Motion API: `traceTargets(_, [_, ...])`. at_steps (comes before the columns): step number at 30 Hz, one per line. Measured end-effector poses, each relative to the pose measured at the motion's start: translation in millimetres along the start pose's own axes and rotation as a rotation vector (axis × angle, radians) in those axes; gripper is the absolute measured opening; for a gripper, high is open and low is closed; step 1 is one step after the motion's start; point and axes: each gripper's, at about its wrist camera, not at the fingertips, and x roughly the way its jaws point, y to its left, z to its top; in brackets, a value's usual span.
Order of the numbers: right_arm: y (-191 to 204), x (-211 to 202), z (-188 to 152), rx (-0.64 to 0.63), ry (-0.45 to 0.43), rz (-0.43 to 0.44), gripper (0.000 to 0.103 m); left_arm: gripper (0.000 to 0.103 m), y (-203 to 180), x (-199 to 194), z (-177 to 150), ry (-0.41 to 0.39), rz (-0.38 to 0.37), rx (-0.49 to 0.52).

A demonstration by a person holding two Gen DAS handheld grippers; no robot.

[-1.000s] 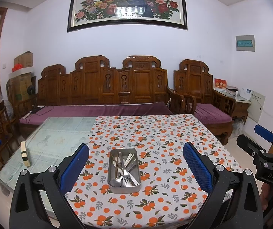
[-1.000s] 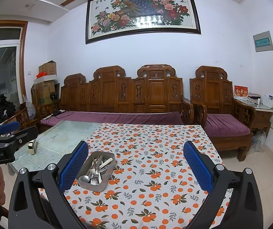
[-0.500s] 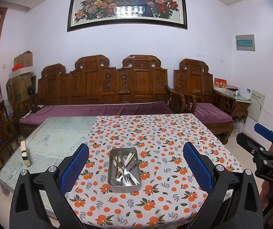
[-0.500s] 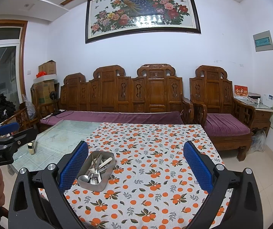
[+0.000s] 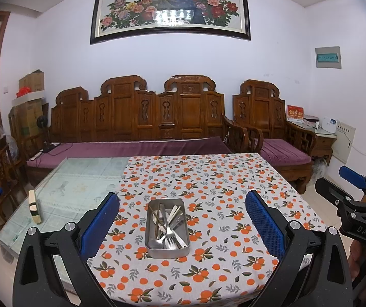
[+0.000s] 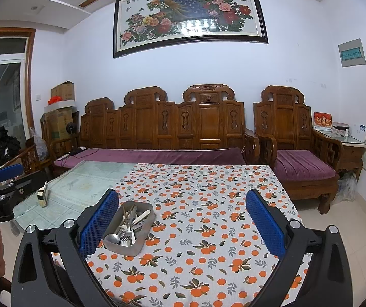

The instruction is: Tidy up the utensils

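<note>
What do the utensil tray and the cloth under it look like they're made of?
The tray looks like brushed stainless steel: grey, dull sheen, thin rolled rim. The utensils inside look like polished metal, brighter and reflective. The tablecloth could be printed fabric or vinyl; it lies flat with an orange-fruit pattern, so I can't tell which.

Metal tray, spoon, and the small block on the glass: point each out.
Metal tray [image 5: 168, 252], left wrist view, near wall.
Spoon [image 6: 113, 238], right wrist view, bowl.
Small block [image 5: 33, 209], left wrist view, side face.

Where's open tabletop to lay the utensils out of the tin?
Open cloth lies right of and beyond the metal tin, out to the table's far edge. Bare glass left, bar a small block. Only the tin itself is crowded.
</note>
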Motion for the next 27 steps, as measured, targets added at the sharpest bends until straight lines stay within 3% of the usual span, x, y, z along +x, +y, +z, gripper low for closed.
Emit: traceTargets(27, [1.6,1.6,-1.1,0.001,-0.001,0.005,0.100,0.095,1.5,-2.2,0.8,-0.004,-0.005,-0.003])
